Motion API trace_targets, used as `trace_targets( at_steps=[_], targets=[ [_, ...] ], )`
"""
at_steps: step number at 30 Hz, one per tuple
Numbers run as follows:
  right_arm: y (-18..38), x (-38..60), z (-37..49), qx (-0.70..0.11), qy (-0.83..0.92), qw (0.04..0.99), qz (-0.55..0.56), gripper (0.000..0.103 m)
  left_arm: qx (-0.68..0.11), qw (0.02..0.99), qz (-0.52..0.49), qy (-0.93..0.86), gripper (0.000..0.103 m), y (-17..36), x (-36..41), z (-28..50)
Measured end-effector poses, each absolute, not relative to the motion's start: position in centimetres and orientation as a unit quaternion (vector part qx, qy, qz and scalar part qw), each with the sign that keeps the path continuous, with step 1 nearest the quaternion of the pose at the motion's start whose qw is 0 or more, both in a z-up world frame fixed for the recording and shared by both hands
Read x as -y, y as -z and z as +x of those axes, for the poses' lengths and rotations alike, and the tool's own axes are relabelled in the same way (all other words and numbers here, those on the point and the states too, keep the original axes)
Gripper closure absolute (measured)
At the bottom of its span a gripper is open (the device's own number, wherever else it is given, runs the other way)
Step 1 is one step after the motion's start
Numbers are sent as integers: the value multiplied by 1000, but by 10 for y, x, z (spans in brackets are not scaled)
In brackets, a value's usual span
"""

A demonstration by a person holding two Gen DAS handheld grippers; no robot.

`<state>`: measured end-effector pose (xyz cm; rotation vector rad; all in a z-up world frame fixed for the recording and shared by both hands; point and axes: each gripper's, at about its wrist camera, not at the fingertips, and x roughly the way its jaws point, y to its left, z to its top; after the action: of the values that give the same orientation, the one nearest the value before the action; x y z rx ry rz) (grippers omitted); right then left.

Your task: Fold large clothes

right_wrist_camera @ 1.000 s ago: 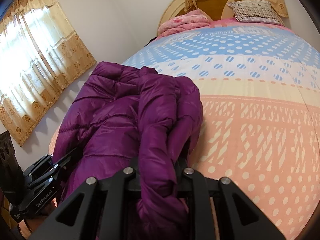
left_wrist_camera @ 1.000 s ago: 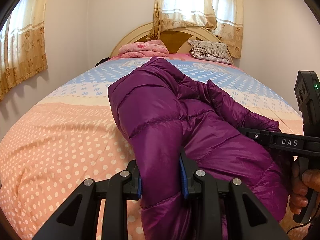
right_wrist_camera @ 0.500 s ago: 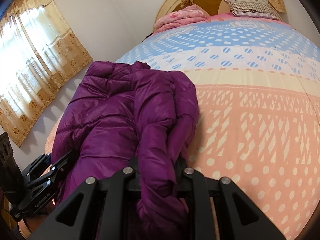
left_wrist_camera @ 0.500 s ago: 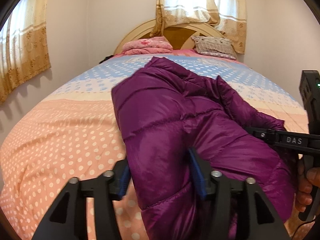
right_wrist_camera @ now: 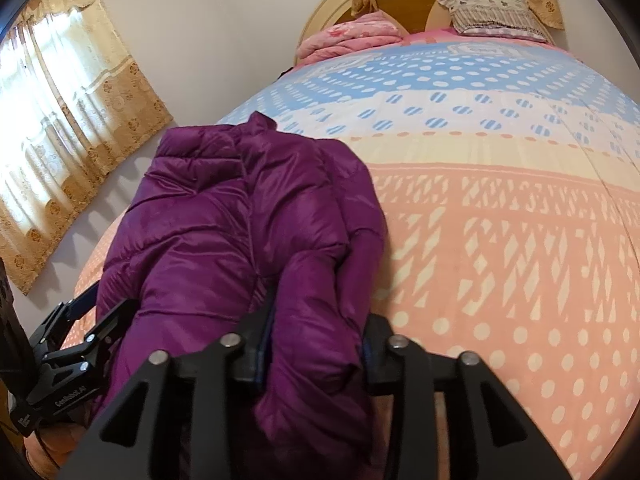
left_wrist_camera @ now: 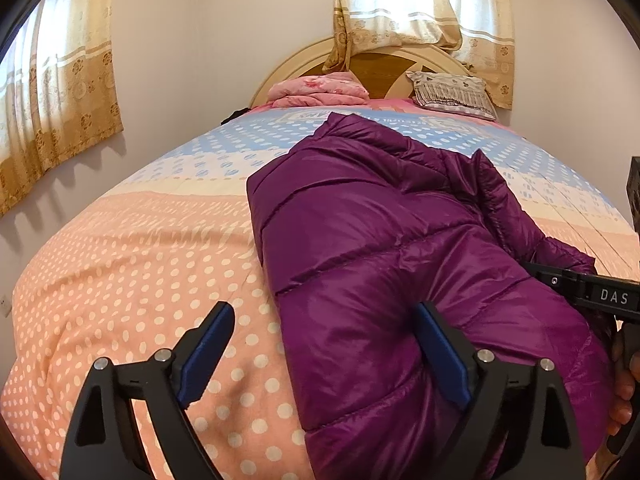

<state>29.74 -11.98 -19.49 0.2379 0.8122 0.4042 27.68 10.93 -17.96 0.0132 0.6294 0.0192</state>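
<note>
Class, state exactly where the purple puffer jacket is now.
The purple puffer jacket lies on the dotted quilt at the bed's foot end, right gripper clamped on it, left gripper open around its edge.

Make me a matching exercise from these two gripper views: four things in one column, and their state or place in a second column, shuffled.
Column one:
1. left gripper
2. right gripper
3. purple puffer jacket
4. pink folded blanket

Column two:
A. lies at the head of the bed, by the headboard
B. jaws spread wide, one finger on the bedspread side, one against the jacket
C. clamped on a fold of purple fabric
D. spread along the dotted bedspread, collar end toward the headboard

Pairs: 1-B, 2-C, 3-D, 4-A
</note>
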Motion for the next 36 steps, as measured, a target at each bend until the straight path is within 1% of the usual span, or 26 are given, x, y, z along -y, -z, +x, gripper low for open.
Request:
trace_targets(
  at_steps=[9,11,13,17,21,23,24,25,26,27,28,30,33,36],
  targets=[
    [199,119,299,-396,-189,891,114,56,-313,950,-13,-11,6,187,-113,283],
    [200,120,300,-399,-187,891,111,54,-315,949,-11,-13,6,187,-113,284],
    [199,121,301,-402,-184,891,109,48,-317,948,-3,-18,6,184,-111,284],
    [197,118,303,-405,-177,893,90,48,-312,950,11,-19,6,187,-107,283],
    [195,115,302,-401,-166,898,75,46,-324,946,-1,-27,6,184,-111,282],
    [187,115,298,-398,-161,901,67,46,-320,946,0,-44,6,173,-113,272],
    [181,116,295,-394,-158,903,69,46,-306,951,1,-52,6,161,-114,262],
    [169,121,286,-380,-156,908,76,43,-293,955,-1,-53,6,150,-114,253],
    [160,124,280,-371,-155,912,79,38,-282,958,-4,-52,6,138,-115,243],
    [144,128,267,-355,-152,919,78,30,-273,961,-6,-54,6,126,-115,233],
    [134,130,258,-343,-148,925,75,25,-261,964,-6,-56,6,114,-115,222],
    [108,136,230,-314,-145,936,61,24,-246,968,-2,-56,6,96,-115,204],
    [85,143,194,-296,-132,945,54,23,-219,974,1,-56,6,66,-116,162],
    [65,148,154,-269,-124,954,48,16,-194,980,-4,-45,6,48,-119,124]
  ],
)
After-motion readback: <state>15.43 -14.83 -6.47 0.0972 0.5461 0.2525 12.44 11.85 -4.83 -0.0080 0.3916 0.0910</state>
